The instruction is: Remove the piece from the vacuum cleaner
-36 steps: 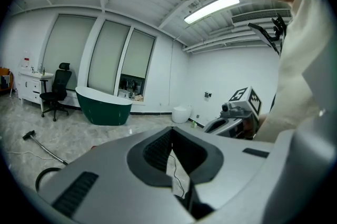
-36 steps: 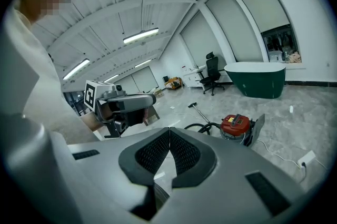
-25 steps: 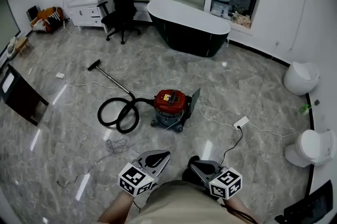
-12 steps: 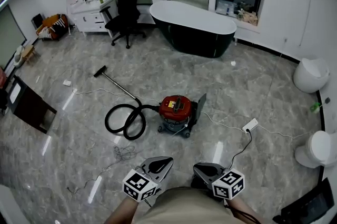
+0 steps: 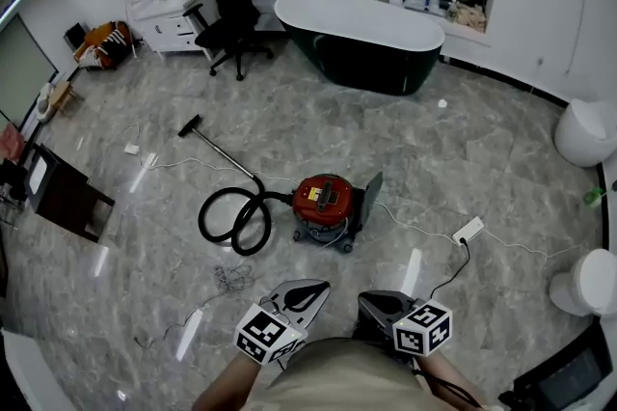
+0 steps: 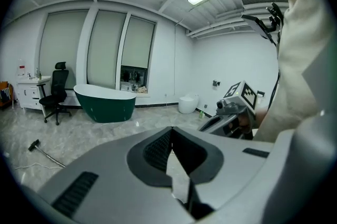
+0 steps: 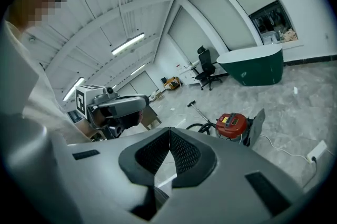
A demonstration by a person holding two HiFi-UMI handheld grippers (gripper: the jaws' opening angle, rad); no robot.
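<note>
Both hand-held grippers have come forward, so the vacuum (image 5: pixel 323 202) now lies nearer, on the floor at 12 o'clock from them, though well apart yet. Jaws of the left hand-held gripper (image 5: pixel 305 291) are together and empty; the right hand-held gripper (image 5: pixel 378 303) likewise. At the vacuum's 9 o'clock the hose (image 5: pixel 231 218) coils, probably light and springy. At its 3 o'clock a panel (image 5: pixel 371 197) stands, likely stiff plastic. Whichever is the piece, I'd grip near its joint with the heavier vacuum.
</note>
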